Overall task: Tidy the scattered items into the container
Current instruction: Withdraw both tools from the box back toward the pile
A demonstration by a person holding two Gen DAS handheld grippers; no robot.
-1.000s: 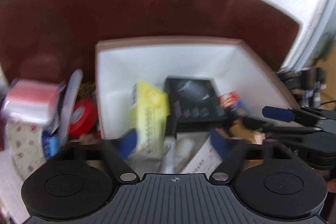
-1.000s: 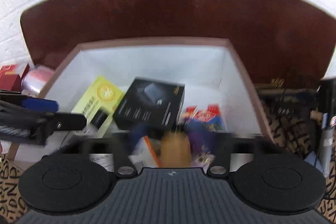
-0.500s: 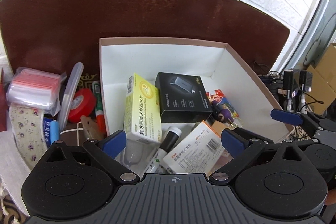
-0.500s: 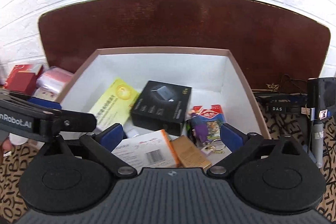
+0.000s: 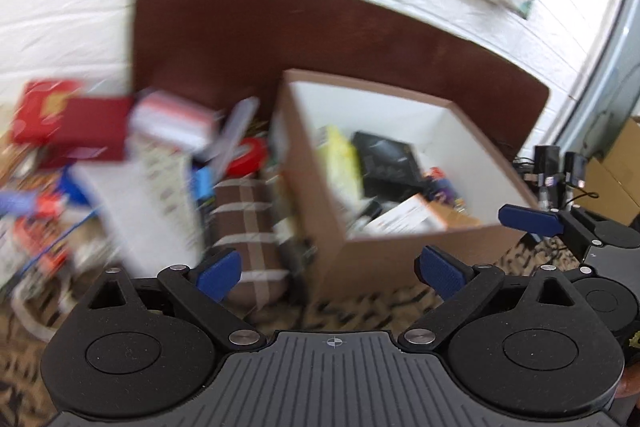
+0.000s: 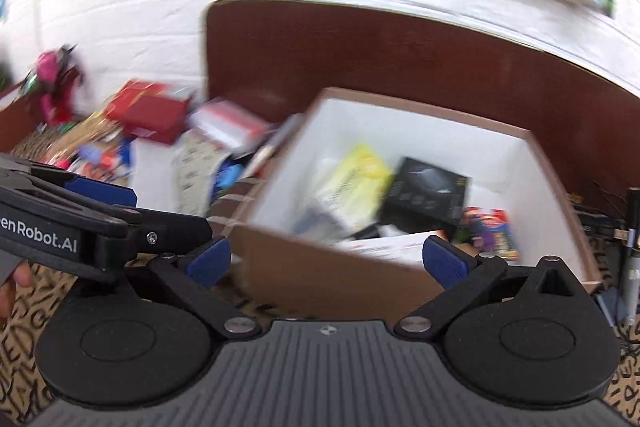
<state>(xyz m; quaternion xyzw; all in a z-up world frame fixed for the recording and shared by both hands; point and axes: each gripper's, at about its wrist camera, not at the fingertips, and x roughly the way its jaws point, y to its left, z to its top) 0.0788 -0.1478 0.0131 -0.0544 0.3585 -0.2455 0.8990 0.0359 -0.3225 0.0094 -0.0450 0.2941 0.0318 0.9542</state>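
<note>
A brown cardboard box point(image 5: 400, 259) with white inside walls point(image 6: 320, 143) holds a yellow carton point(image 6: 356, 179), a black box point(image 6: 428, 191), a white packet and small colourful items. My left gripper point(image 5: 330, 269) is open and empty, in front of the box's near left corner. My right gripper point(image 6: 326, 261) is open and empty, just before the box's near wall. Scattered items lie left of the box: a red box point(image 5: 68, 123), a red tape roll point(image 5: 248, 155), a brown checked pouch point(image 5: 250, 227) and a white patterned packet point(image 5: 152, 195). Both views are blurred.
A dark brown board point(image 5: 320, 39) stands behind the box against a white brick wall. Black devices and cables point(image 5: 556, 163) sit to the right. The left gripper's body point(image 6: 80, 223) shows at the left of the right wrist view. The surface has a patterned cloth point(image 6: 24, 339).
Both grippers have pulled back out of the box and swung left. The clutter left of the box is in view now. Both jaws stay open and empty.
</note>
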